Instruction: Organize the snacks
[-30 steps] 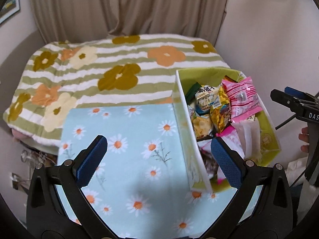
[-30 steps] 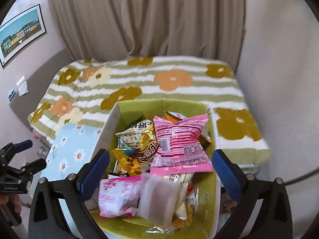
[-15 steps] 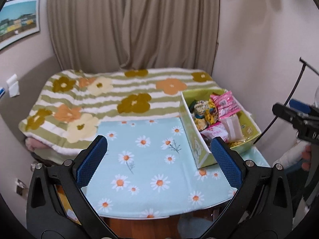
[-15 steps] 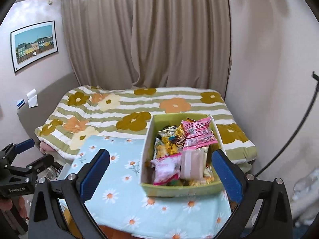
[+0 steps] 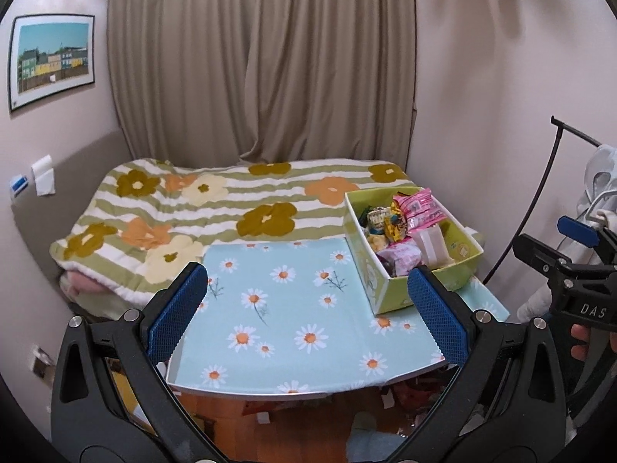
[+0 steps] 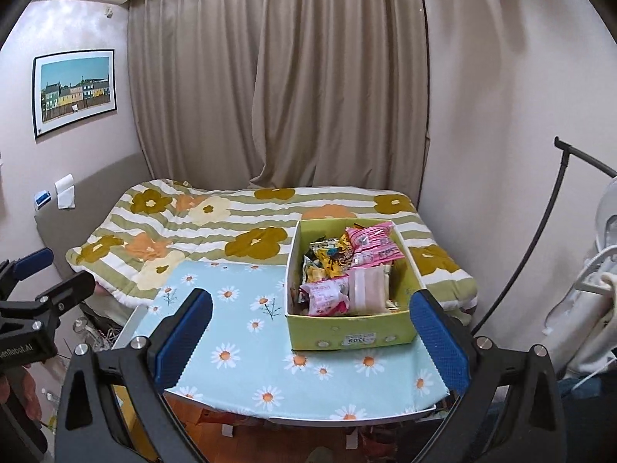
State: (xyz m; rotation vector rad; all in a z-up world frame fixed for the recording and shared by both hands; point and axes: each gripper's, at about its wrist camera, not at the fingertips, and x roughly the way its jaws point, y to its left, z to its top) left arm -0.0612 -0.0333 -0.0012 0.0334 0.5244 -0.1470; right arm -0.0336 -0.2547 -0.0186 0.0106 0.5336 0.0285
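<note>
Floral bed [image 5: 231, 208], beige curtains [image 5: 262, 61]

Flowered bedspread [image 5: 216, 208], beige curtains [image 6: 277, 77], framed picture [image 5: 52, 59] on wall.

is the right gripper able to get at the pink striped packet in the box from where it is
Probably yes. The right gripper is open and empty, the green box has no lid, and the pink striped packet lies on top of the pile at the far end. It only needs to reach over the near wall.
</note>
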